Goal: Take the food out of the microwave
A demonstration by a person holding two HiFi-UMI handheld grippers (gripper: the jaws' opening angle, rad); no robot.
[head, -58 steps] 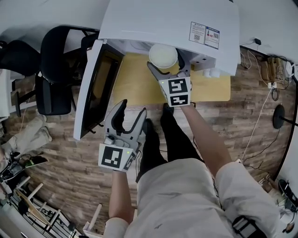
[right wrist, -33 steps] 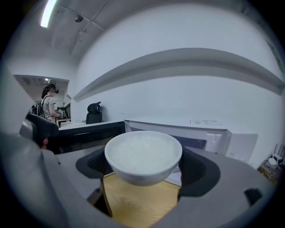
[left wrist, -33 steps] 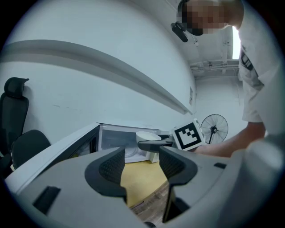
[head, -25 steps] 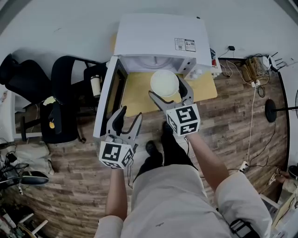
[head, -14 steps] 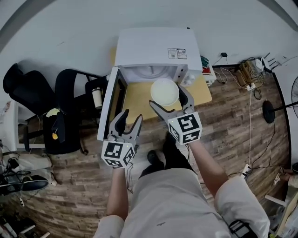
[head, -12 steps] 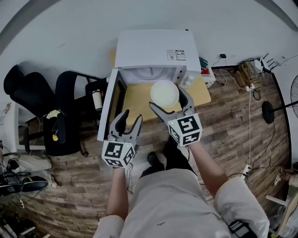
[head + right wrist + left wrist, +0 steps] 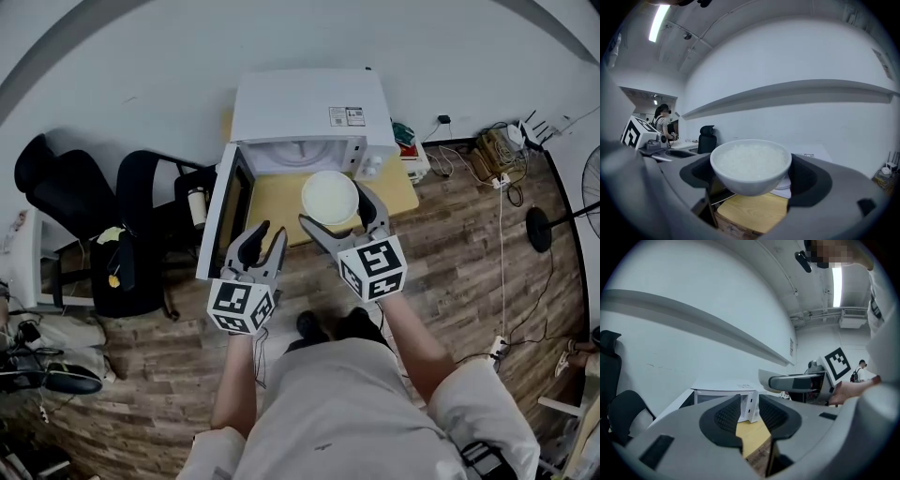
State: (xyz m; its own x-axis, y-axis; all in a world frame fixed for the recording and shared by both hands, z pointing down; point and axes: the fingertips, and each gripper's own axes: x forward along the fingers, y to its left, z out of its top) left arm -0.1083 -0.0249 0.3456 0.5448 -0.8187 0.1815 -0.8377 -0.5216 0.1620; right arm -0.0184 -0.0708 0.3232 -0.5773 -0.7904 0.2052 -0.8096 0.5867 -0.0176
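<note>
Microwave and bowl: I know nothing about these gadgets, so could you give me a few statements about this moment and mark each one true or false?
1. The microwave has its door swung open. True.
2. The bowl sits inside the microwave. False: the right gripper is clamped on it and holds it outside, in front of the opening.
3. The bowl is empty. False: it is filled with white rice.
4. The left gripper carries nothing. True: its jaws are closing, with nothing between them.
</note>
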